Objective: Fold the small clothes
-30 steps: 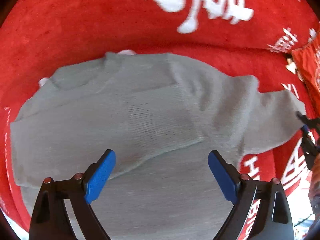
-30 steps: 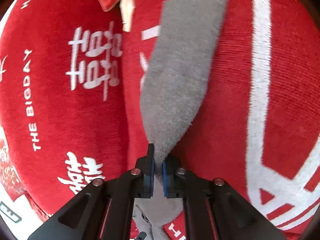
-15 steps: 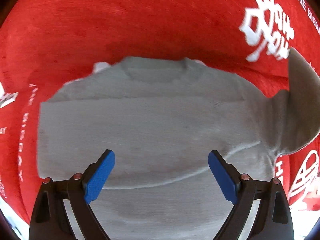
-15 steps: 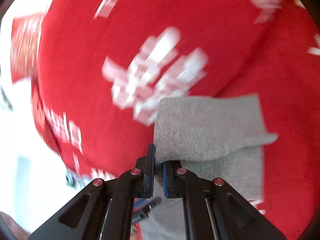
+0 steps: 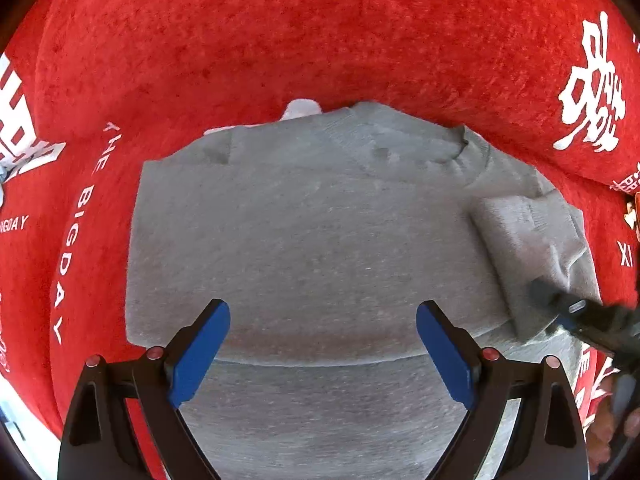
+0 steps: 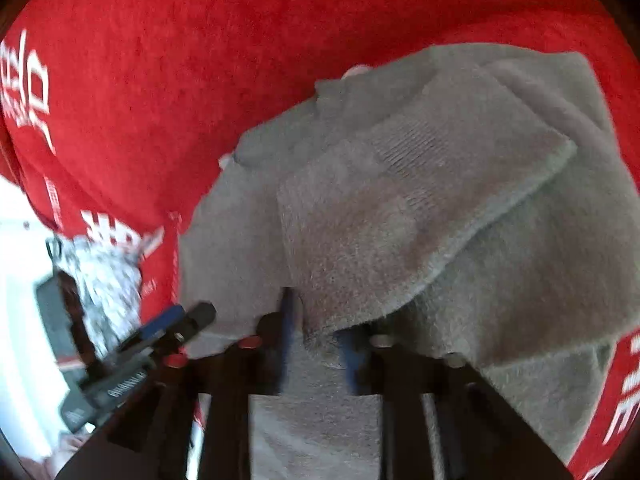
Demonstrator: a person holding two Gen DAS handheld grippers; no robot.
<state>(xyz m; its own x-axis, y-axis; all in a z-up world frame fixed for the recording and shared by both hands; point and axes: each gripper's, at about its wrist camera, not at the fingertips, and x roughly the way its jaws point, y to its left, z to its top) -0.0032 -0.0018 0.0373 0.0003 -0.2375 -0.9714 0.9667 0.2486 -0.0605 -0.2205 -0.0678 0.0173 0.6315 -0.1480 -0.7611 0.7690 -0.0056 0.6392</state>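
Sweater [image 5: 320, 240] lay flat on the red cloth [image 5: 280, 40] beneath our left gripper [image 5: 322, 354], its jaws wide and empty. Our right gripper [image 6: 316, 344] was opening, the folded-in sleeve [image 6: 400, 216] still between its pads. We judged the fuzzy knit might snag there and drag the fold loose.

This looks like a room in a home, though the views are too narrow to be certain. Nearly the whole view is filled by a soft red plush cloth [image 5: 320, 40], spread like a blanket or bed cover, printed with white characters [image 5: 592, 92] and the words "THE BIGDAY" [image 5: 76, 236]. A small grey sweater [image 5: 312, 240] lies flat on it. At one edge a white surface [image 6: 16, 280] shows, too blurred to identify.
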